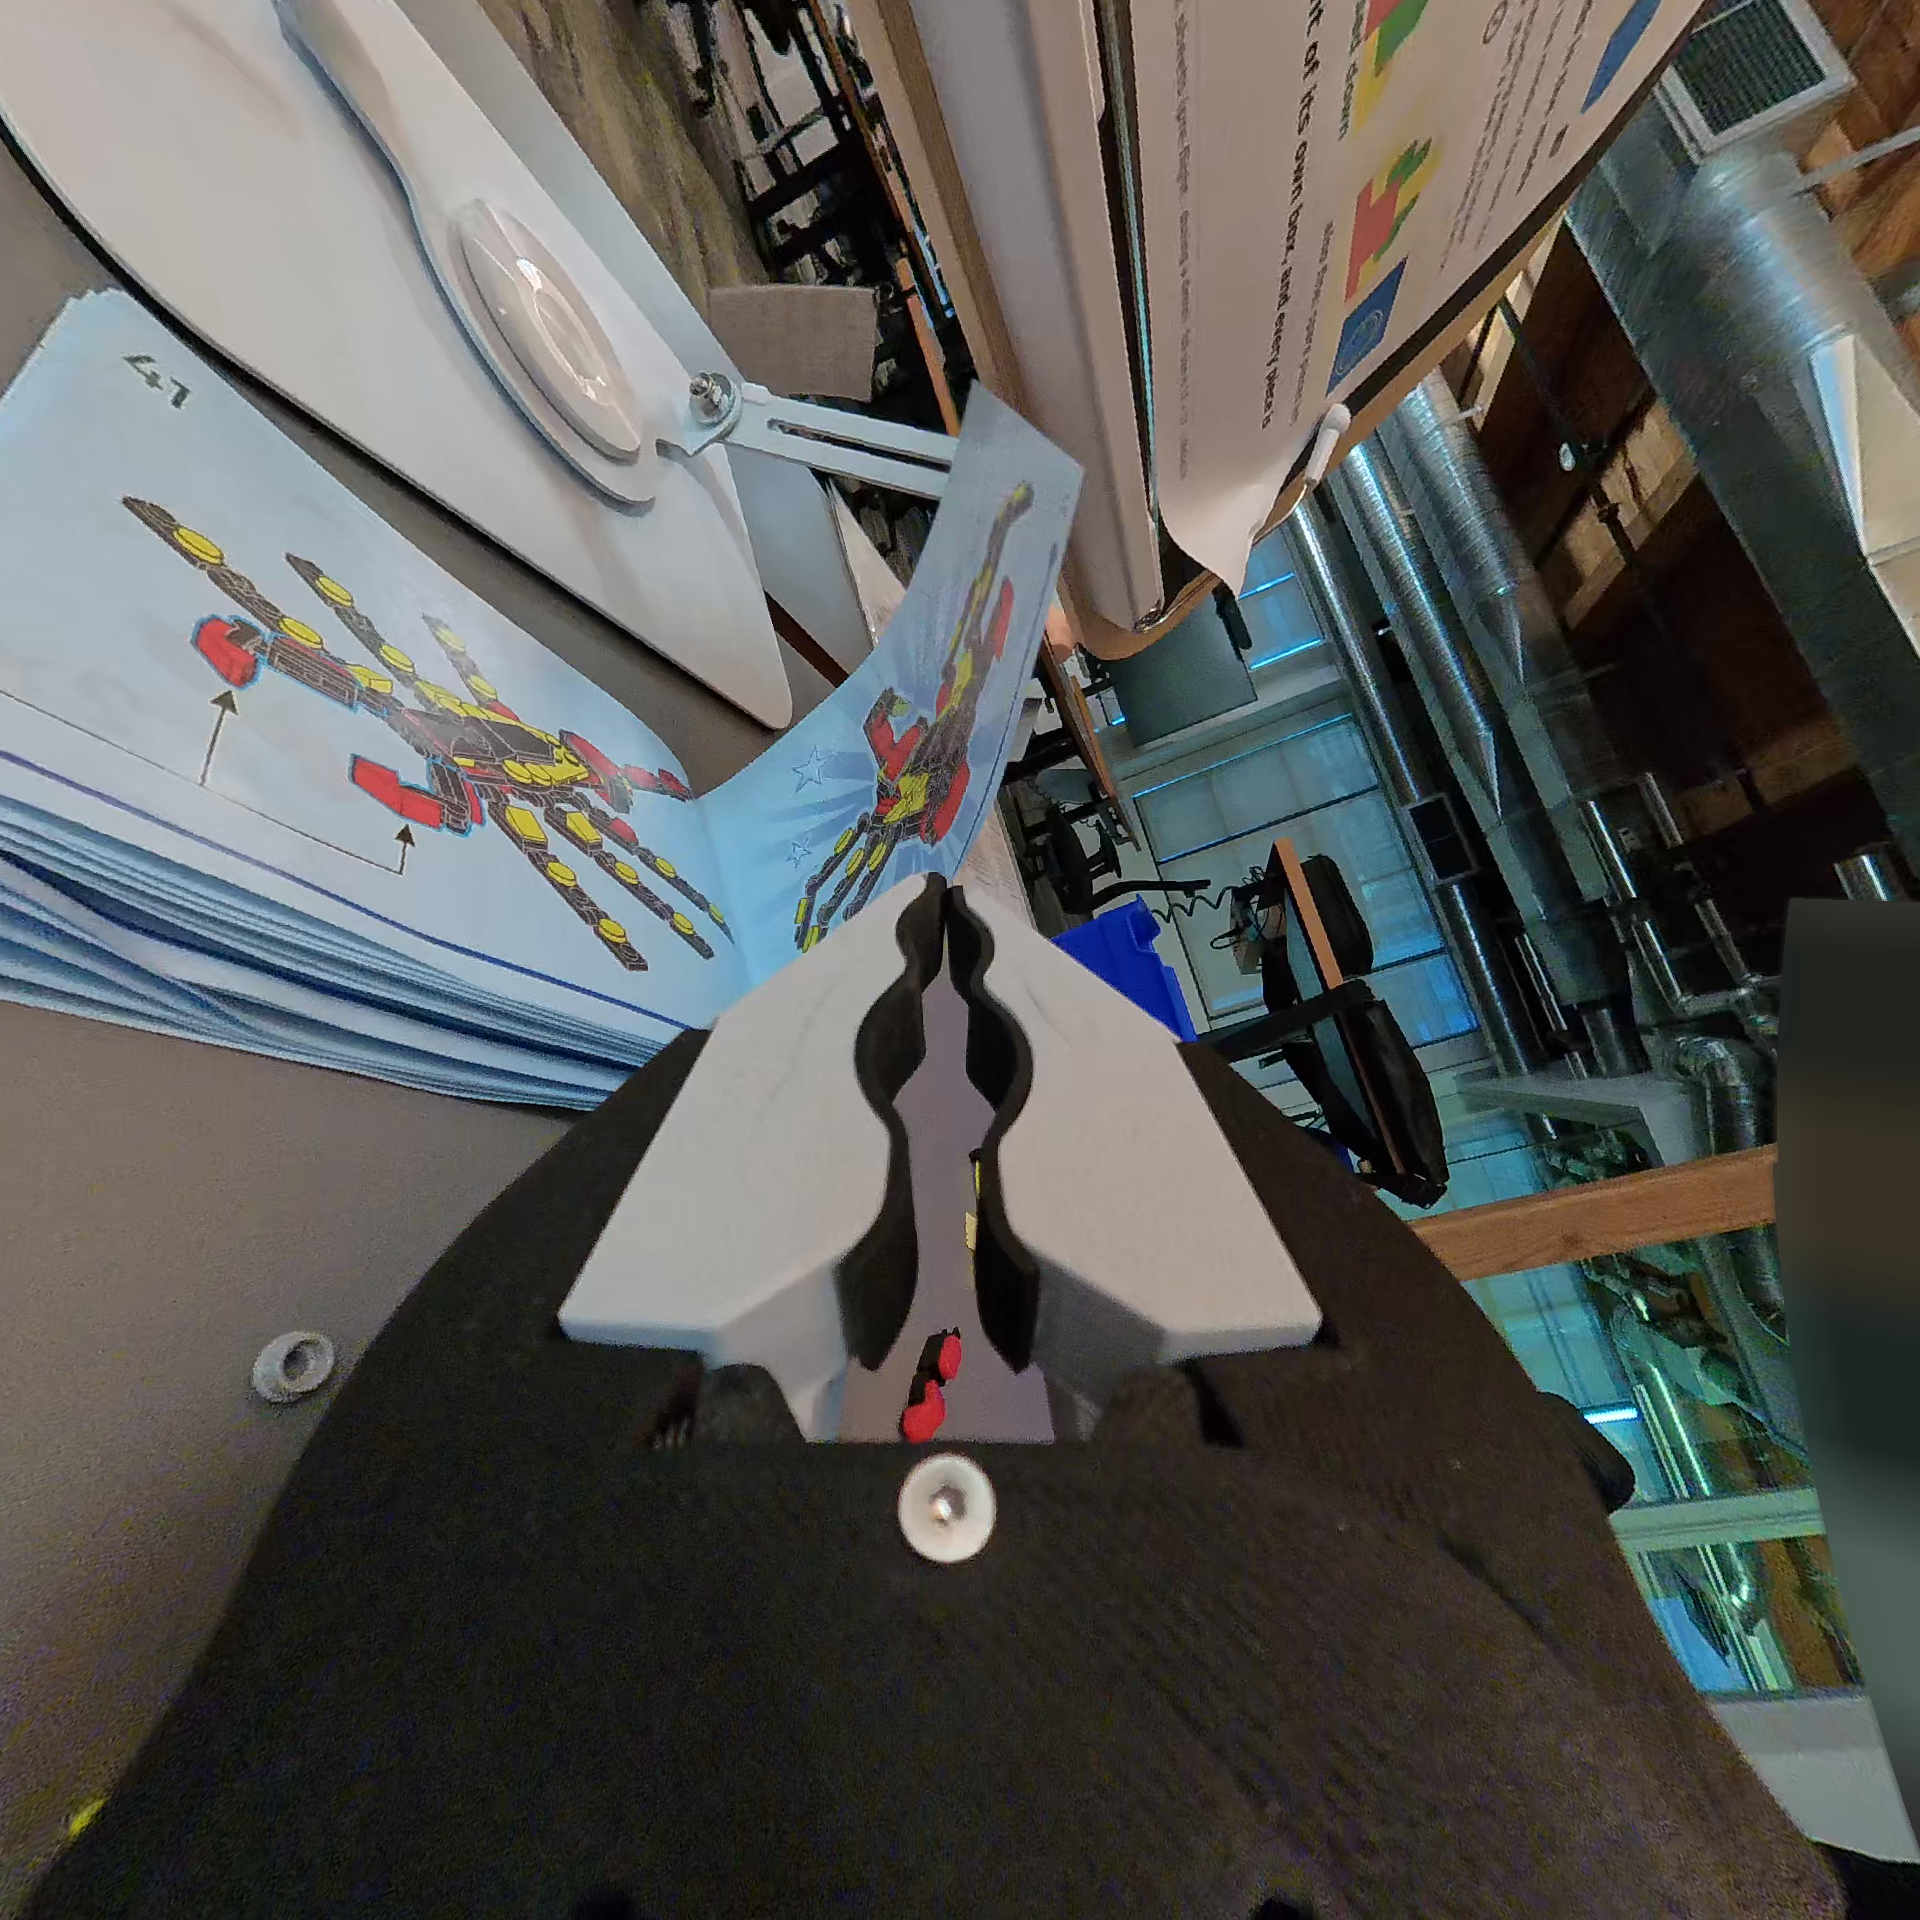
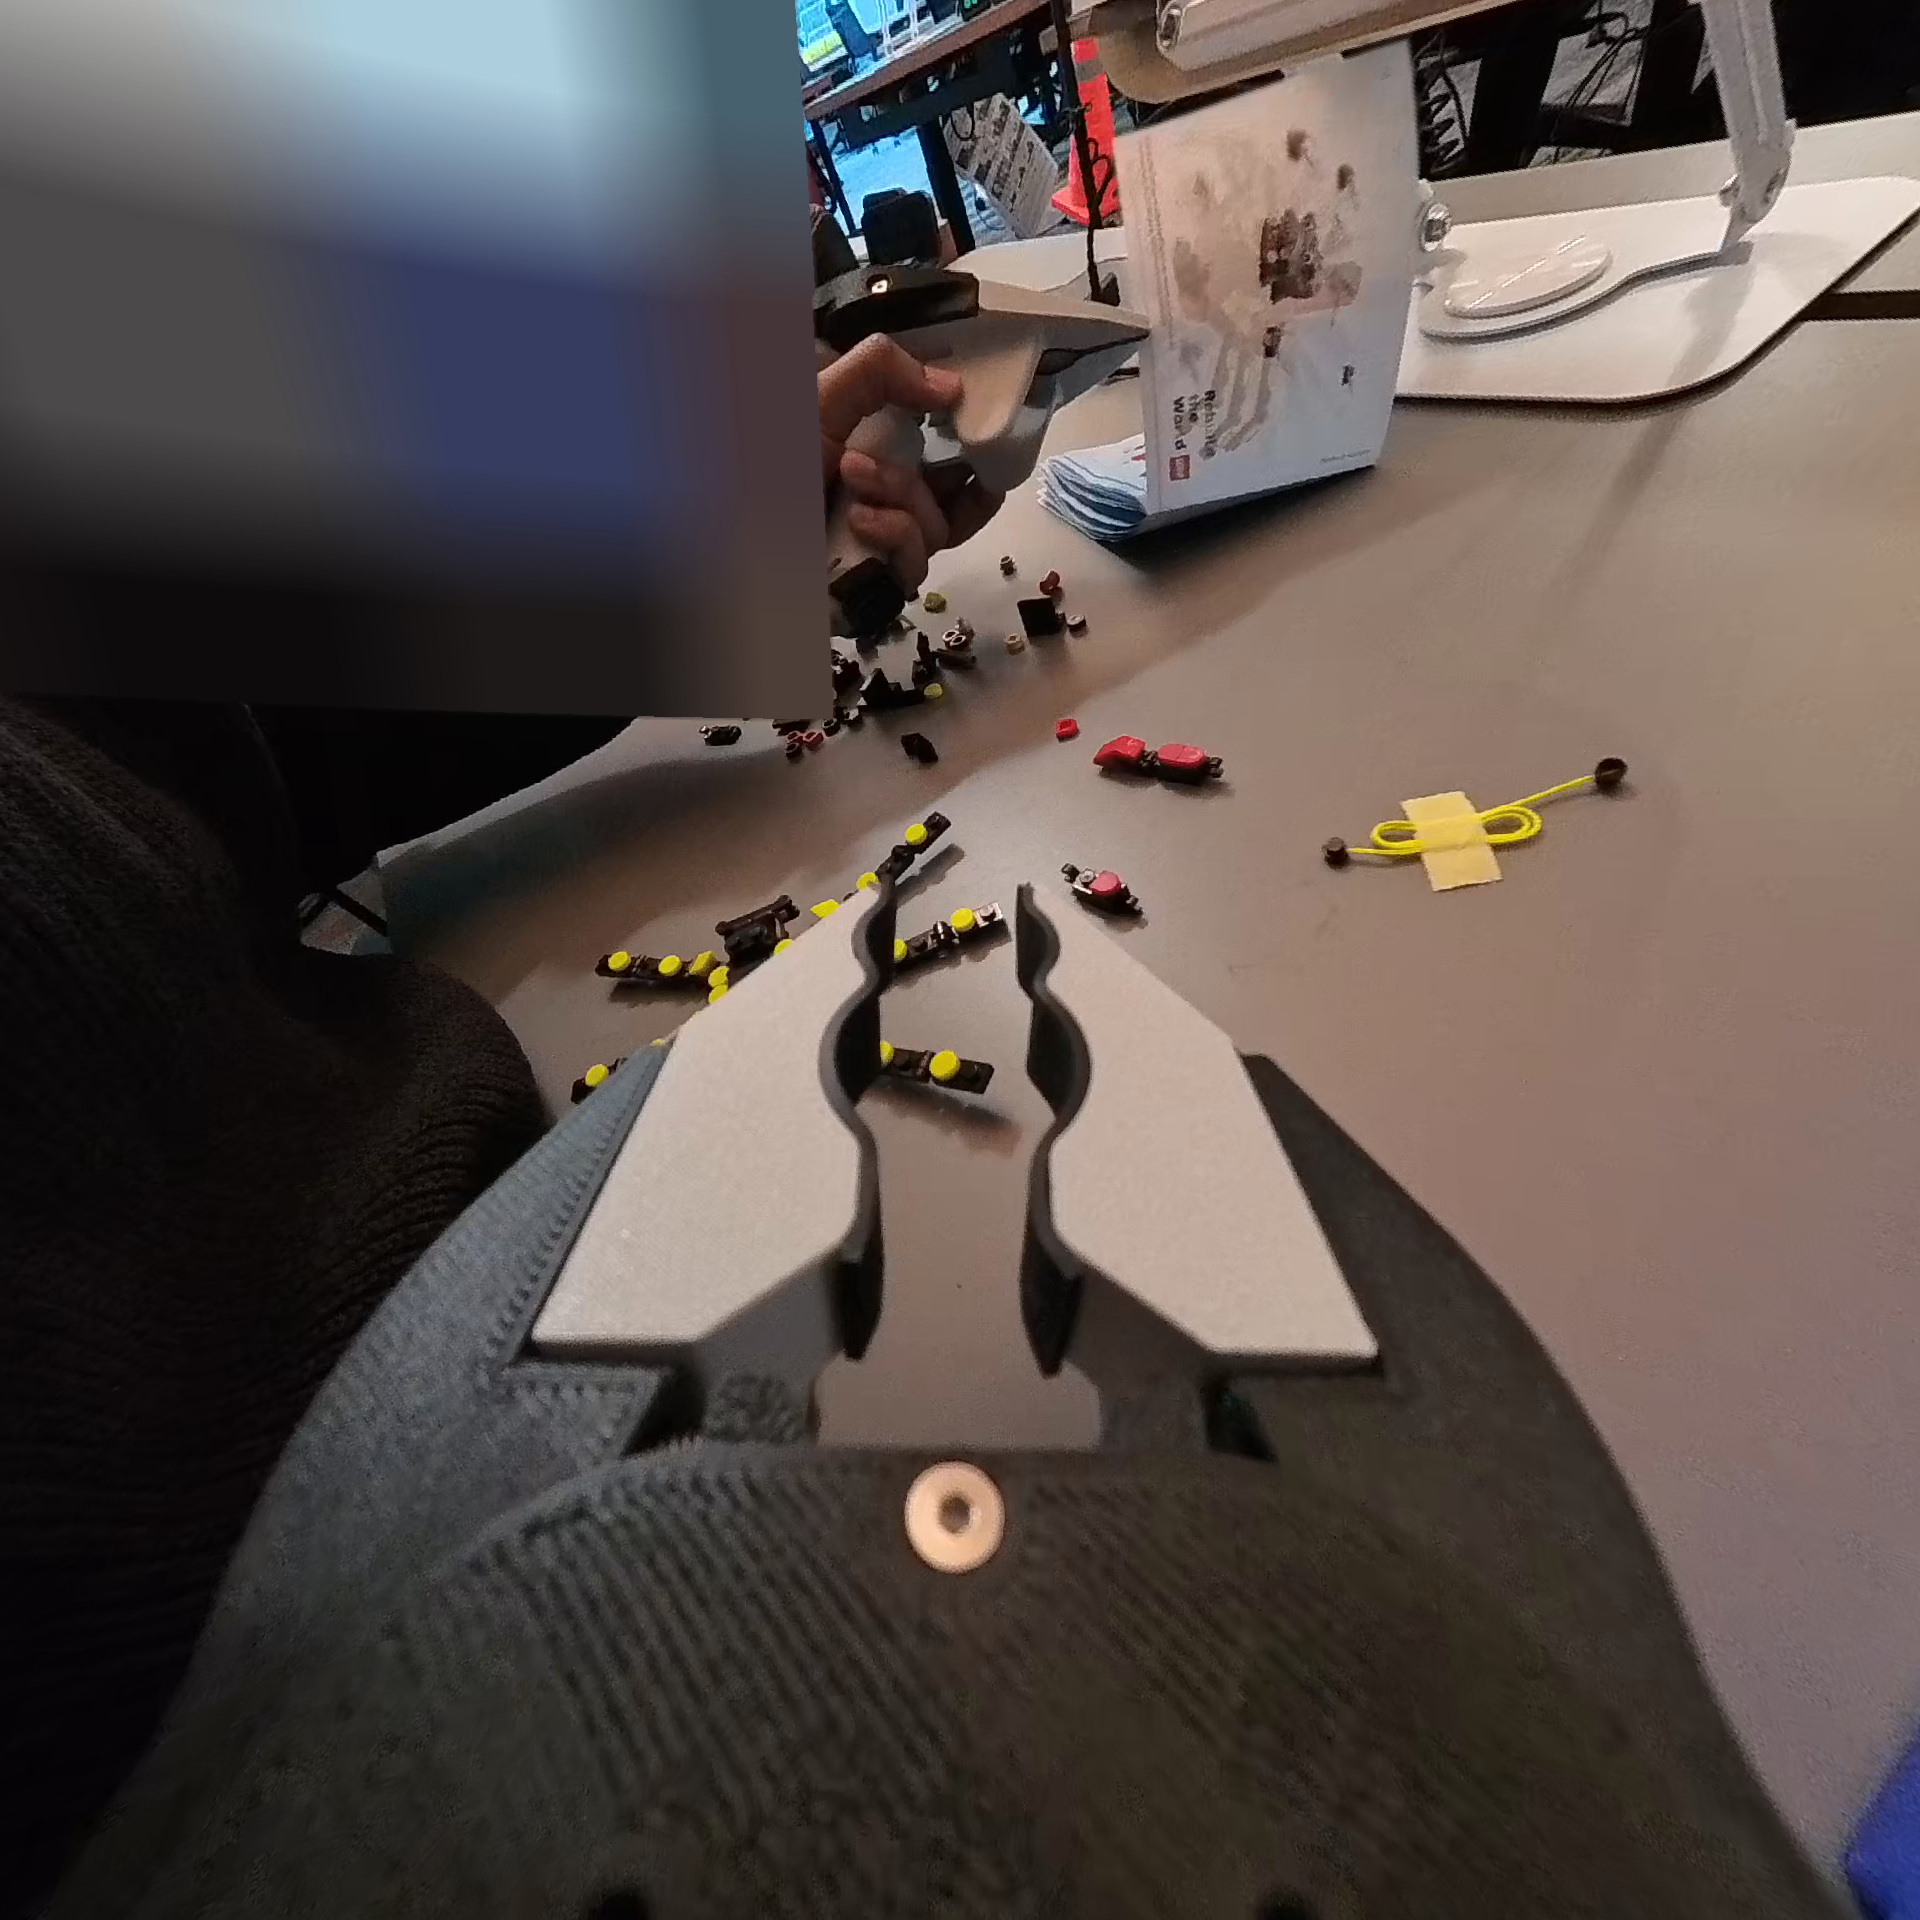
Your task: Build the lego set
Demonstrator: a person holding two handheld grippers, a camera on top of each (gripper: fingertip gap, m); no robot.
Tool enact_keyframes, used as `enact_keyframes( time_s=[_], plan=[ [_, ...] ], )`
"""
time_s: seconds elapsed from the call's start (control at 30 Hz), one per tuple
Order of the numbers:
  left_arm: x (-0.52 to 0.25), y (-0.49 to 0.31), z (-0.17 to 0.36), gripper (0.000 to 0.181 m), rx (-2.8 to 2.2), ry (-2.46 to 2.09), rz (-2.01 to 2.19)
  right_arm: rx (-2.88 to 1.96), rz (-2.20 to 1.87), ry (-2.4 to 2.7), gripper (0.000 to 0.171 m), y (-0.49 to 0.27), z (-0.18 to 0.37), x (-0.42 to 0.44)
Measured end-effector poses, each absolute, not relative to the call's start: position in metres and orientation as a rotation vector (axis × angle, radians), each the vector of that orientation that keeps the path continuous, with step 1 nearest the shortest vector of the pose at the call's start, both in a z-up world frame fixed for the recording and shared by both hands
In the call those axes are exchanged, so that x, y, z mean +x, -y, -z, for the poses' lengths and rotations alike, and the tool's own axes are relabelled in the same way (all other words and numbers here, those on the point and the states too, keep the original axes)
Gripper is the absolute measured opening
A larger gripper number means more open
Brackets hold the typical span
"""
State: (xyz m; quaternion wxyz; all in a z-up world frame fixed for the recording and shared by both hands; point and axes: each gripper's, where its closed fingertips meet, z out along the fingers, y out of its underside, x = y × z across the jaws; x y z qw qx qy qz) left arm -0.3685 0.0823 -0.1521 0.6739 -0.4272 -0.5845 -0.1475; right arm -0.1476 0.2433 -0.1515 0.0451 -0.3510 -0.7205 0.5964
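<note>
An open blue instruction booklet (image 1: 364,675) lies on the grey table (image 2: 1455,1143). My left gripper (image 1: 945,894) is shut on its last page (image 1: 935,665), which curls upright; in the right wrist view the gripper (image 2: 1138,332) meets that raised page (image 2: 1268,312). My right gripper (image 2: 956,904) is open and empty, low over black leg pieces with yellow studs (image 2: 935,1065). More such legs (image 2: 665,966) lie to its left. A red-and-black assembly (image 2: 1158,758) and a smaller red piece (image 2: 1101,888) lie just beyond it.
Several small loose pieces (image 2: 914,665) lie scattered near the person's hand (image 2: 883,457). A yellow elastic cord under tape (image 2: 1455,826) lies at the right. A white stand base (image 2: 1558,312) sits behind the booklet. A dark sleeve (image 2: 208,1039) fills the left. Left tips to right tips: about 30 centimetres.
</note>
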Motion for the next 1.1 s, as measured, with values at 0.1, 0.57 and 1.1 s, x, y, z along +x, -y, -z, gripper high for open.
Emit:
enact_keyframes(
  time_s=[0.1, 0.57, 1.1],
  plan=[
    [-0.368, -0.083, 0.152, 0.0, -0.964, 1.315, 0.337, -1.072, -1.821, 2.202, 0.021, -0.243, 0.152, -0.148],
    [-0.368, -0.084, 0.153, 0.0, -0.957, 1.317, 0.359, -1.074, -1.821, 2.203, 0.021, -0.243, 0.152, -0.148],
    [-0.362, -0.099, 0.154, 0.0, -0.978, 1.288, 0.453, -1.068, -1.81, 2.207, 0.021, -0.242, 0.153, -0.148]
  ],
)
